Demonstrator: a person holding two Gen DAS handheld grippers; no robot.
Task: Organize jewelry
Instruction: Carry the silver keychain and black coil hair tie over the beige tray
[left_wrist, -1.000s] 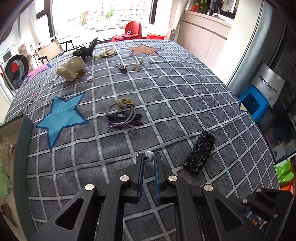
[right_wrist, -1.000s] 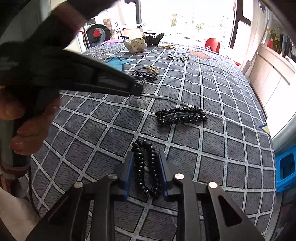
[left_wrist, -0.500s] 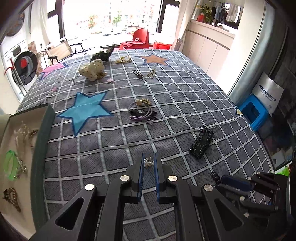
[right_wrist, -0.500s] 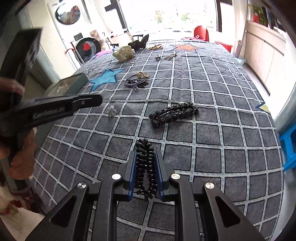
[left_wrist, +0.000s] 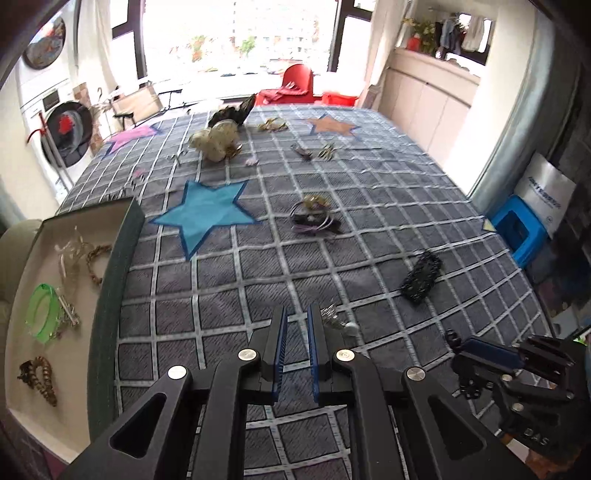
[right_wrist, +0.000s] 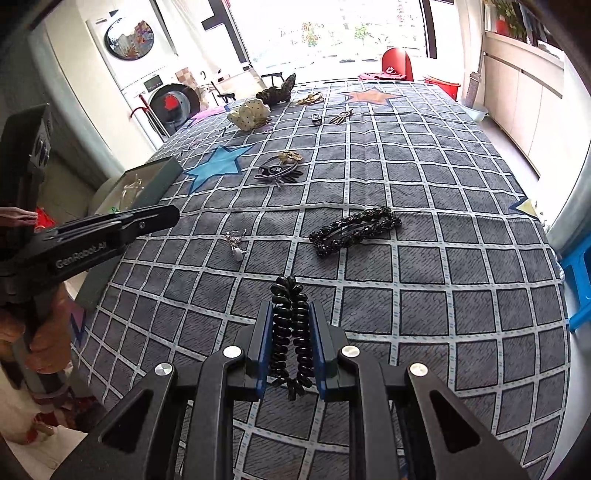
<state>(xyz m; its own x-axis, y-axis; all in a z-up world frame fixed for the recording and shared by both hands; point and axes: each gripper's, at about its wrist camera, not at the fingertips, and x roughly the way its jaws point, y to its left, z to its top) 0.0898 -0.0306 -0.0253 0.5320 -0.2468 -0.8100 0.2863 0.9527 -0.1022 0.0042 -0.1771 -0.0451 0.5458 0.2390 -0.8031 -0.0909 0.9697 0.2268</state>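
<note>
My right gripper (right_wrist: 290, 314) is shut on a black spiral hair tie (right_wrist: 290, 325), held above the grey checked bedspread (right_wrist: 424, 258). My left gripper (left_wrist: 295, 314) is narrowly open and empty; it also shows in the right wrist view (right_wrist: 162, 218). A small silver pearl earring (left_wrist: 338, 320) lies on the cloth just right of its fingertips, also seen in the right wrist view (right_wrist: 236, 245). A black beaded hair clip (right_wrist: 354, 230) lies ahead. An open green jewelry box (left_wrist: 55, 295) at the left holds a green bangle (left_wrist: 42, 312) and other pieces.
A pile of purple and black hair ties (left_wrist: 314, 221) lies mid-bed. Further back lie a cream scrunchie (left_wrist: 218, 142), a black bow (left_wrist: 232, 112) and small gold pieces (left_wrist: 273, 125). A blue stool (left_wrist: 521, 230) stands right of the bed.
The left gripper has let go of the pearl earring, pulled back and risen. The right gripper closed on the spiral hair tie and lifted it off the cloth.
</note>
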